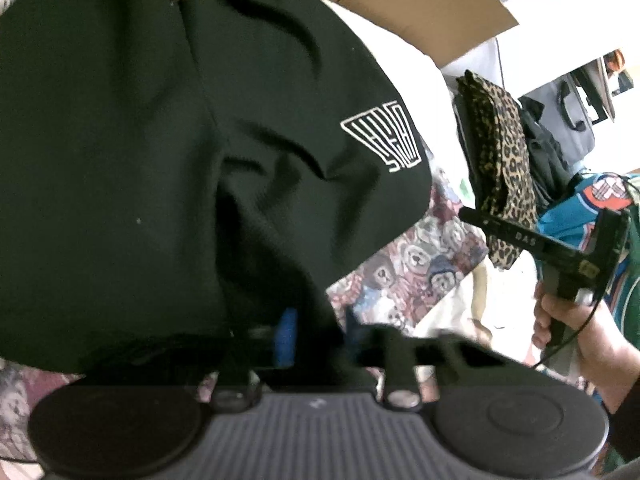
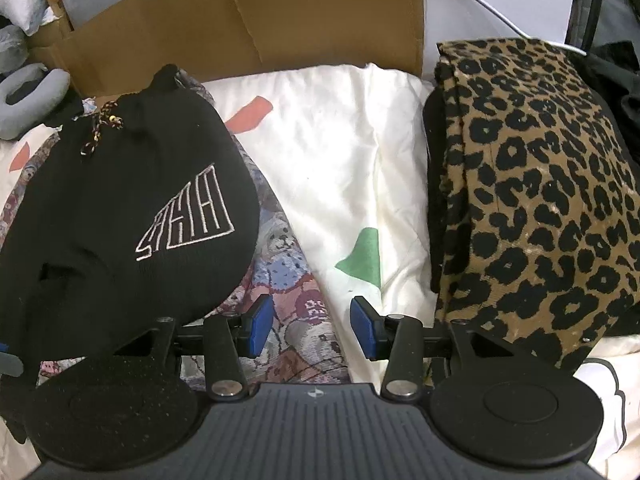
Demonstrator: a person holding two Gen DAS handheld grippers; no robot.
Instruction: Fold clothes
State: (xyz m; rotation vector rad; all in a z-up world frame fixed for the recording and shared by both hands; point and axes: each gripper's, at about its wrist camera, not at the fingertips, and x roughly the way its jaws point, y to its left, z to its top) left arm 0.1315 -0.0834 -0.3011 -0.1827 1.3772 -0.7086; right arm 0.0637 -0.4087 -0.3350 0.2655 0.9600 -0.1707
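Between the left fingers (image 1: 288, 334), soft black shorts (image 1: 160, 160) bunch, gripped; right fingers (image 2: 312, 330) gape, empty, beside folded leopard-print fabric (image 2: 540, 200).

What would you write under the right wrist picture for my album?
Open right gripper hovers over a teddy-bear blanket, between black shorts and a folded leopard-print garment.

Black ribbed claw (image 2: 311, 330) body, blue pads (image 2: 258, 326), silver pivot screws.
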